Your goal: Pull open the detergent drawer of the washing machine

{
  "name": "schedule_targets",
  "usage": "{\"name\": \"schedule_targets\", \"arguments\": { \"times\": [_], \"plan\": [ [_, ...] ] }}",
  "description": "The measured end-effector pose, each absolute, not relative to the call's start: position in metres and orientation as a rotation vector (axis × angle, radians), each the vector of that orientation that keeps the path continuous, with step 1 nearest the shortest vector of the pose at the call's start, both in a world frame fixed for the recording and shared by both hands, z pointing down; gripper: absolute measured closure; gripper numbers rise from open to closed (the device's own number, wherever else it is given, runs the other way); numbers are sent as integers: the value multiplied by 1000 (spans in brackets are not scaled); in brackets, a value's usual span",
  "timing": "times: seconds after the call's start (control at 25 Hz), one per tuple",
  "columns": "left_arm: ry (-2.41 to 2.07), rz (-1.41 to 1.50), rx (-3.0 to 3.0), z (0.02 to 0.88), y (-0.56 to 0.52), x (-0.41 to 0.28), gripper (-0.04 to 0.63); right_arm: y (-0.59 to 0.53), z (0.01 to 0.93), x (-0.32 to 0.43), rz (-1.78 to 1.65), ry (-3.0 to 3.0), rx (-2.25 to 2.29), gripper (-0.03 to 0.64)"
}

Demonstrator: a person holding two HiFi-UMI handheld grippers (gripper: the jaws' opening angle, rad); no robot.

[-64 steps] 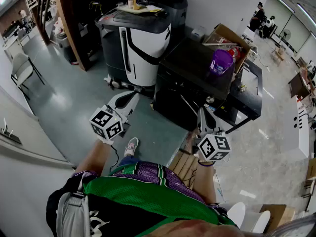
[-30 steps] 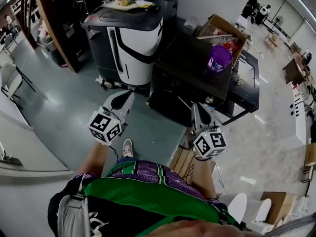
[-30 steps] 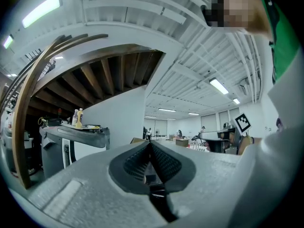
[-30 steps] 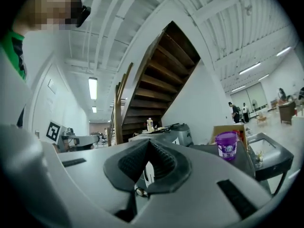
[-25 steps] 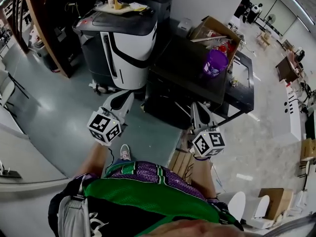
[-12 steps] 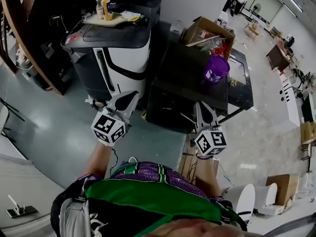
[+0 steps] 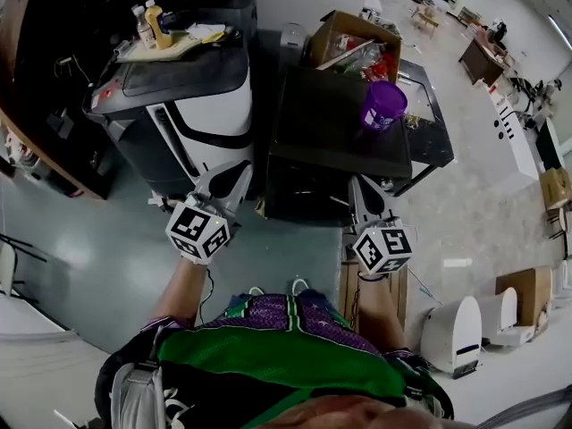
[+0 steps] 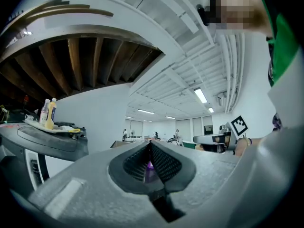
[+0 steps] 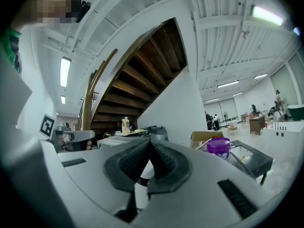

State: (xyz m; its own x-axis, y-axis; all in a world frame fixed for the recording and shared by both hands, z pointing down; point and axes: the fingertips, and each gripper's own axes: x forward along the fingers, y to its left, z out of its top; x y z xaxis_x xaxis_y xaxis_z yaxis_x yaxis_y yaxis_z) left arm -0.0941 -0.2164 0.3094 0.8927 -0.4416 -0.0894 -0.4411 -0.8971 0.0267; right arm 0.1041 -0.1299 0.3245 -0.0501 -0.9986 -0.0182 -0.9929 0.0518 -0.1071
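Observation:
A black box-shaped machine (image 7: 338, 132) stands straight ahead in the head view; no detergent drawer can be made out on it. A purple cup (image 7: 382, 105) sits on its flat top and also shows in the right gripper view (image 9: 218, 146). My left gripper (image 7: 234, 177) is held level just short of the machine's left front corner, shut and empty (image 8: 151, 144). Near the machine's right front corner my right gripper (image 7: 361, 189) points level too, jaws shut with nothing in them (image 9: 149, 142). Neither gripper touches the machine.
A white-and-black appliance (image 7: 192, 105) stands left of the black machine, with bottles (image 7: 152, 25) on a tray on top. Behind are a cardboard box (image 7: 357, 47) and a low black frame table (image 7: 433, 123). Wooden planks (image 7: 371, 293) lie under my right hand; white bins (image 7: 456, 329) stand right.
The person has stepped forward and turned, so the black machine now sits centred and closer. Both grippers moved up towards its front corners and stayed shut.

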Motion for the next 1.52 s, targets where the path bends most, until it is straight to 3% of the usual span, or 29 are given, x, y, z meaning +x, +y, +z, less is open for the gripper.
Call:
{"name": "schedule_targets", "arguments": {
  "times": [0.2,0.44,0.56,1.52],
  "plan": [
    [-696,-177,3038,310,-222,-82,578,-142,320,111,-65,2220,-2087,617],
    [-725,-180,3018,306,-225,-82,578,-167,324,93,-125,2373,-1905,384],
    [-738,-177,3010,309,-226,-81,578,-179,337,89,-231,2396,-1810,350],
    [-885,18,2931,369,-227,-47,578,-253,577,105,-938,2599,-1596,350]
  ]
}}
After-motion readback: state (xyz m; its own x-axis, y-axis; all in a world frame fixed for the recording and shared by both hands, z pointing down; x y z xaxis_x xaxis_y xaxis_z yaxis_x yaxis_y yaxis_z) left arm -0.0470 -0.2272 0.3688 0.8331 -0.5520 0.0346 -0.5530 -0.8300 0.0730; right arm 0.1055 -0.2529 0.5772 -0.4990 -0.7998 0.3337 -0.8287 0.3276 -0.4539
